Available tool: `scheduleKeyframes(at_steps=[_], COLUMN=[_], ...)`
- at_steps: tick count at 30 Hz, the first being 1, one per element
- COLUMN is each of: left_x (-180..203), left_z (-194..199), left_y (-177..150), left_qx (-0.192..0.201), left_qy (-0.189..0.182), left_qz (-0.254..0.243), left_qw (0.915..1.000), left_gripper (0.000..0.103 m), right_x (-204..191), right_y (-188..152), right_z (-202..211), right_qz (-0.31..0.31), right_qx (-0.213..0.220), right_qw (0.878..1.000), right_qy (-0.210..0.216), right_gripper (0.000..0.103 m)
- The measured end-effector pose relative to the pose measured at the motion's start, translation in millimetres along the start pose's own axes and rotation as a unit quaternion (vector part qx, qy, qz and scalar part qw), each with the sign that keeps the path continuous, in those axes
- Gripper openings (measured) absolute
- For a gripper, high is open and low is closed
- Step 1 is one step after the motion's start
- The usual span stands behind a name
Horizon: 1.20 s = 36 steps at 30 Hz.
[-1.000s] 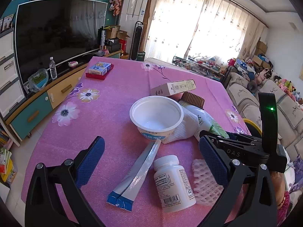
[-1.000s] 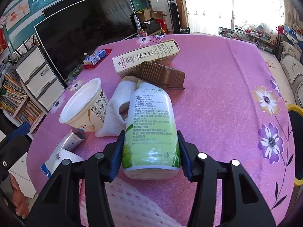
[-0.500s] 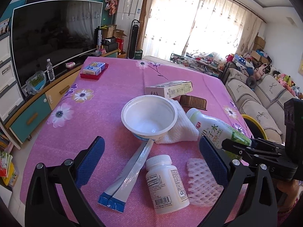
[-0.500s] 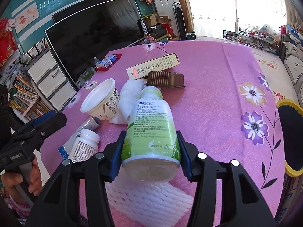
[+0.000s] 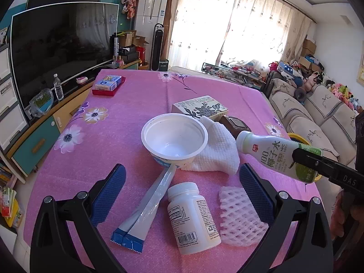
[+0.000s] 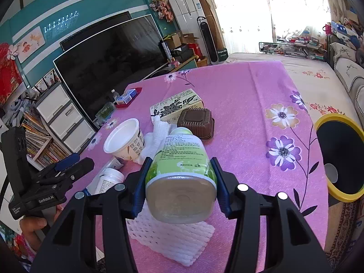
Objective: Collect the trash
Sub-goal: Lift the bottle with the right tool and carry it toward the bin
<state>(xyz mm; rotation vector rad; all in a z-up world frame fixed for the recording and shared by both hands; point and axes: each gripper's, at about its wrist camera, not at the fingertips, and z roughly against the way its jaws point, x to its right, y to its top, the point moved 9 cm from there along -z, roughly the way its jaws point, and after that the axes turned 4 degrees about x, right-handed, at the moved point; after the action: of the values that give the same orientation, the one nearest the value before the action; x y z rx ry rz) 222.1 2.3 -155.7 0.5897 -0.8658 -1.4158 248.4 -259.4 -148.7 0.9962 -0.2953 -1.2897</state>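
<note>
While the left gripper (image 5: 182, 195) stays wide open, the right gripper (image 6: 179, 182) clamping the bottle (image 6: 180, 170) has lifted it off the table (image 6: 250, 95)

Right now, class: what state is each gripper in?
Left gripper: open, holding nothing.
Right gripper: closed on the green coconut water bottle.

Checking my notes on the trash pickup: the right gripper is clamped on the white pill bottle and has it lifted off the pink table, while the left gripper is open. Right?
Not quite. The right gripper holds the green coconut-water bottle; the white pill bottle lies on the pink table, as the left wrist view shows. The left gripper is open.
</note>
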Motion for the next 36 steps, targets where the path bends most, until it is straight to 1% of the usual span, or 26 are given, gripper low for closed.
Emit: scheduleKeyframes(at_steps=[8, 14, 17, 20, 22, 25, 27, 31, 33, 36], left_x=[1, 4, 6, 8, 10, 16, 21, 33, 39, 46], left_z=[-3, -3, -3, -3, -3, -5, -6, -7, -8, -10], left_y=[-3, -4, -4, -4, -4, -3, -3, -3, -3, -3], left_qx=[-0.005, -0.005, -0.006, -0.006, -0.006, -0.009, -0.010, -0.009, -0.009, -0.013], left_qy=[0.000, -0.002, -0.003, -0.004, -0.004, -0.006, -0.007, -0.013, -0.014, -0.017], left_qz=[0.003, -0.002, -0.004, -0.007, -0.009, -0.015, -0.022, -0.034, -0.039, -0.044], left_qw=[1.0000, 1.0000, 1.0000, 0.9999, 0.9999, 0.9998, 0.9997, 0.9993, 0.9991, 0.9988], left_gripper=[0.098, 0.098, 0.098, 0.098, 0.098, 0.098, 0.098, 0.098, 0.098, 0.098], right_x=[7, 31, 59, 99, 129, 177, 208, 264, 285, 306], right_y=[15, 25, 30, 31, 29, 24, 19, 8, 6, 6], right_z=[24, 44, 57, 71, 80, 90, 88, 75, 66, 55], right_qz=[-0.012, -0.030, -0.049, -0.078, -0.100, -0.129, -0.148, -0.178, -0.186, -0.186], right_qx=[0.029, 0.056, 0.073, 0.089, 0.100, 0.110, 0.104, 0.084, 0.076, 0.068], right_qw=[0.999, 0.998, 0.995, 0.989, 0.982, 0.968, 0.960, 0.946, 0.941, 0.936], right_qy=[0.006, -0.016, -0.044, -0.087, -0.123, -0.184, -0.215, -0.259, -0.273, -0.290], right_gripper=[0.049, 0.049, 0.049, 0.049, 0.049, 0.049, 0.049, 0.049, 0.049, 0.049])
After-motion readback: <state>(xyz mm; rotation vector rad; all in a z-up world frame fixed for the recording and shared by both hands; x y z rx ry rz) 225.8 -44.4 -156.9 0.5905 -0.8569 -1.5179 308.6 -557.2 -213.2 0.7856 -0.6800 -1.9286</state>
